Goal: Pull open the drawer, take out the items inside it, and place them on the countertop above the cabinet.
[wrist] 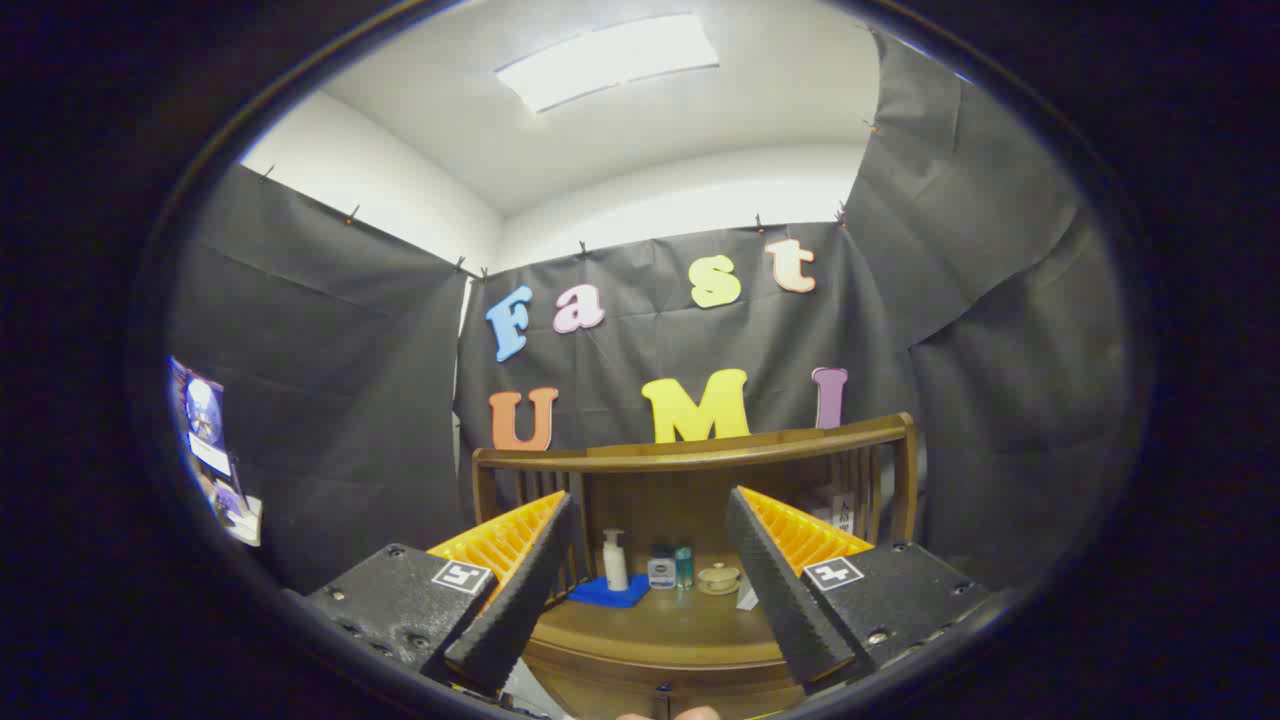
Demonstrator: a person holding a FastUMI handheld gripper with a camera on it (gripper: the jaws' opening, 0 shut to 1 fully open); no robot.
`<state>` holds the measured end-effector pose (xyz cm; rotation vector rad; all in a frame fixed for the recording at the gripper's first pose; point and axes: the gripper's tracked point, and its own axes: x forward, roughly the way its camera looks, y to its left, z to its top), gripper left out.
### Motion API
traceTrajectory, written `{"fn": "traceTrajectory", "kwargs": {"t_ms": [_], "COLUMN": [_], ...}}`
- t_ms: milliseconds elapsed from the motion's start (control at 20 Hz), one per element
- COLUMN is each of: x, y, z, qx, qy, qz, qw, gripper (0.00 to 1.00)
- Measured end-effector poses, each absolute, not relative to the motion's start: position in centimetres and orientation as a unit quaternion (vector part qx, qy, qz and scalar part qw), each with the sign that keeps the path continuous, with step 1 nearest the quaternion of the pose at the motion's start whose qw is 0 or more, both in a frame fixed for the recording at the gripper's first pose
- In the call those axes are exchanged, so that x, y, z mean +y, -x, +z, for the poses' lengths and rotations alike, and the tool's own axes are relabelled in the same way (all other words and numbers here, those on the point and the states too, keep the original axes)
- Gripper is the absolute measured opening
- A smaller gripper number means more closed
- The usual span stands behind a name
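Observation:
A wooden cabinet stands ahead of me, its rounded countertop (660, 625) showing between and beyond my fingers. A wooden railing (700, 450) runs round the back and sides of the top. My gripper (650, 590) is open, with nothing between its fingers. On the countertop beyond the fingers stand a white pump bottle (615, 560) on a blue cloth (610, 592), a small white jar with a dark lid (661, 567), a small teal bottle (684, 566) and a low cream lidded dish (718, 578). The cabinet front just below the top edge is mostly hidden, with a small dark knob (662, 690) showing.
Black cloth walls close in the booth behind and on both sides of the cabinet. Some pictures or cards (210, 450) hang on the left wall. A white tag (843, 515) hangs on the railing at the right. A bit of a hand (665, 714) shows below the fingers.

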<state>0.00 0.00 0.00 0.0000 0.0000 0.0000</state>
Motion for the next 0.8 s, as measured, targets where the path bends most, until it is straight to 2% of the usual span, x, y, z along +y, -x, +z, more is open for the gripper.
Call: {"fn": "traceTrajectory", "kwargs": {"t_ms": [550,800], "x": [-0.2,-0.2], "y": [-0.2,-0.9], "z": [-1.5,-4.5], "qx": [0.015,0.030], "qy": [-0.010,-0.005], "qz": [-0.017,-0.028], "qw": [1.000,0.999], "gripper": [0.98,0.98]}}
